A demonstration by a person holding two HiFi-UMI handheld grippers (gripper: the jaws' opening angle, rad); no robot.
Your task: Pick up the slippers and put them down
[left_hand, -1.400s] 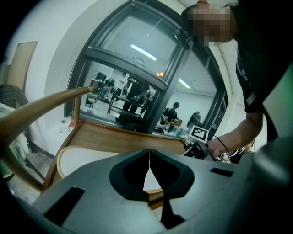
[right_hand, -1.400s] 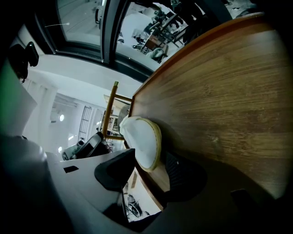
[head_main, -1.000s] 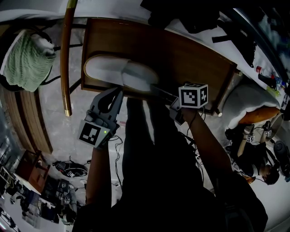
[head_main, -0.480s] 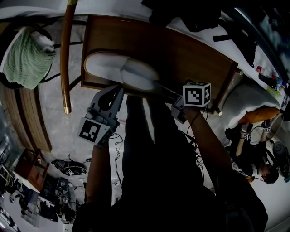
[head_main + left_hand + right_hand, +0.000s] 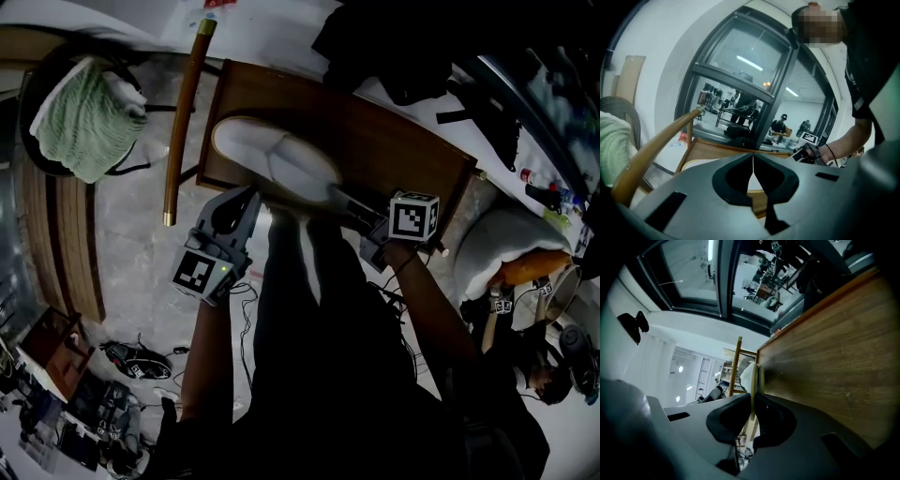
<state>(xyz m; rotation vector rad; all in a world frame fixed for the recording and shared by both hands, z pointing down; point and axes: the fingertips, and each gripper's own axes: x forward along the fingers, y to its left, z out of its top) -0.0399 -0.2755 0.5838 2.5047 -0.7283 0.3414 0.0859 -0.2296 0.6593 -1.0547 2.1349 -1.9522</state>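
Grey, the left gripper [image 5: 251, 192] hangs at the table's near edge with its jaws pressed together on nothing, while the right gripper [image 5: 342, 195], whose jaws have just been closing, pinches the thin rim of the white slipper [image 5: 277, 159] over the brown wooden table [image 5: 394, 150].

Head camera looking steeply down, hand-held cameras low, close (table [image 5: 394, 141] shared)

Right gripper [image 5: 330, 191] at near end of white slipper [image 5: 272, 155] over wooden table [image 5: 394, 141], my jaws just closing on it (left gripper [image 5: 246, 197] just beside).
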